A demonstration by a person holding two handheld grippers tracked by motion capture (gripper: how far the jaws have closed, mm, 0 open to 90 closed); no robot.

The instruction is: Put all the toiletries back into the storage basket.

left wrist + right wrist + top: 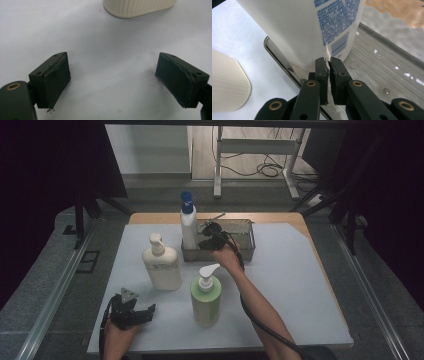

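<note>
My right gripper [210, 241] sits at the metal mesh basket [247, 240], its jaws all but closed with nothing between them, tips just in front of the tall white plastic bottle with a blue cap [188, 222]. That bottle stands upright in the basket's left end; in the right gripper view its white body [294, 27] carries a blue speckled label and a barcode, base resting on the basket's ribbed floor. My left gripper [134, 312] rests on the white table [290, 285], jaws spread wide and empty, near the cream pump bottle [161, 265]. The green pump bottle [205, 297] stands near the front.
</note>
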